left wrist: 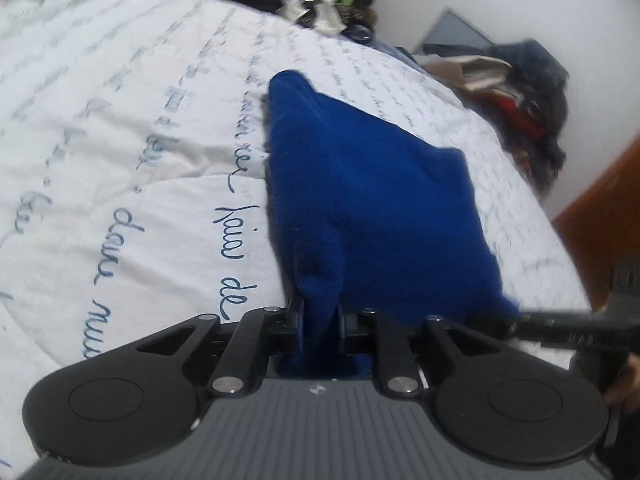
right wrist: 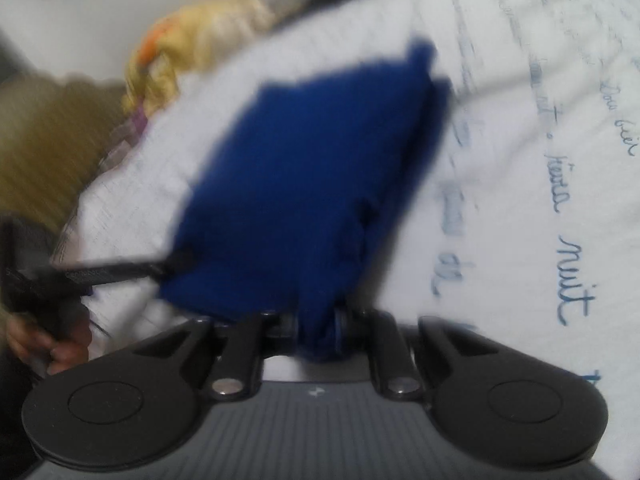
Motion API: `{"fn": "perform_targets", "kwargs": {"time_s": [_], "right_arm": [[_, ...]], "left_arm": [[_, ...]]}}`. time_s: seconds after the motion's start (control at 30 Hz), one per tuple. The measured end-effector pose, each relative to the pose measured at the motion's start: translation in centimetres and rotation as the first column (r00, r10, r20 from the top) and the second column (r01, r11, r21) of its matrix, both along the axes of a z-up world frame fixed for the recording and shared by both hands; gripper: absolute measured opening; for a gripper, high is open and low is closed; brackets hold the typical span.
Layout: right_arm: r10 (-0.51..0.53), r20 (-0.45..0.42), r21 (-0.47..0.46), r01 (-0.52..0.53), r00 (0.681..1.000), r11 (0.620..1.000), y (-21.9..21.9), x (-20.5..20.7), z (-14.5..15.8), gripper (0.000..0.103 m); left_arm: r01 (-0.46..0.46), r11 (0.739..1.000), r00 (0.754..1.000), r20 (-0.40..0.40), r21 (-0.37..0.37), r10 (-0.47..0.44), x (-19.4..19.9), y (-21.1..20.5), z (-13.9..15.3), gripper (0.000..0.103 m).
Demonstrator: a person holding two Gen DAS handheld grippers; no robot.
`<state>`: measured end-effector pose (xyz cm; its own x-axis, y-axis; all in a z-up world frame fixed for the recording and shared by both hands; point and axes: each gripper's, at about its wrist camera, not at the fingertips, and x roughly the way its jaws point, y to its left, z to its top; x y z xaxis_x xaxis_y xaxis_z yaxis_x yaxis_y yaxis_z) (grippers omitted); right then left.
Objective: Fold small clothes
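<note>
Both hand-held grippers tilt down toward the bed (left wrist: 120, 128), each pinching a near corner of the blue cloth (left wrist: 360, 184). The left hand-held gripper (left wrist: 320, 316) has its jaws nearly together on a bunched fold of cloth; the right hand-held gripper (right wrist: 318, 320) is clamped the same way on the other corner. The cloth lies spread on the white, script-printed bedcover, stretching away from both. A hand (right wrist: 52, 344) grips the left tool's handle.

Your right wrist view is smeared with blur — the yellow bundle (right wrist: 208, 36) stays unreadable, and blue cloth (right wrist: 304, 184) hides both grippers' fingertips.
</note>
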<state>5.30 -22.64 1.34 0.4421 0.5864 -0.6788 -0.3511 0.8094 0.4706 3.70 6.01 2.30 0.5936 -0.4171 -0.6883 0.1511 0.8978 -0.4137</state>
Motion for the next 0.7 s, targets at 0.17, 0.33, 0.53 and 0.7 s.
{"fn": "perform_targets", "kwargs": {"time_s": [0.17,0.33,0.53,0.7], "right_arm": [[-0.047,0.053,-0.012,0.048,0.997,0.999,-1.5,1.0,2.9,0.054],[-0.203,0.099,0.106,0.193,0.974,0.976,-3.4,7.0,5.0,0.071],[-0.214,-0.003,-0.056,0.214,0.977,0.975,-0.4,15.8,1.9,0.007],[-0.092,0.193,-0.29,0.146,0.977,0.946,2.6,16.4,1.5,0.007]], "left_arm": [[0.028,0.992,0.98,0.192,0.119,-0.051,-2.9,-1.6,3.6,0.063],[0.153,0.973,0.954,0.232,0.175,-0.192,-2.7,-5.4,2.9,0.072],[0.198,0.948,0.943,0.214,0.251,-0.253,-2.1,-7.3,-0.4,0.07],[0.206,0.943,0.933,0.237,0.26,-0.27,-2.5,-7.2,-1.0,0.073]]}}
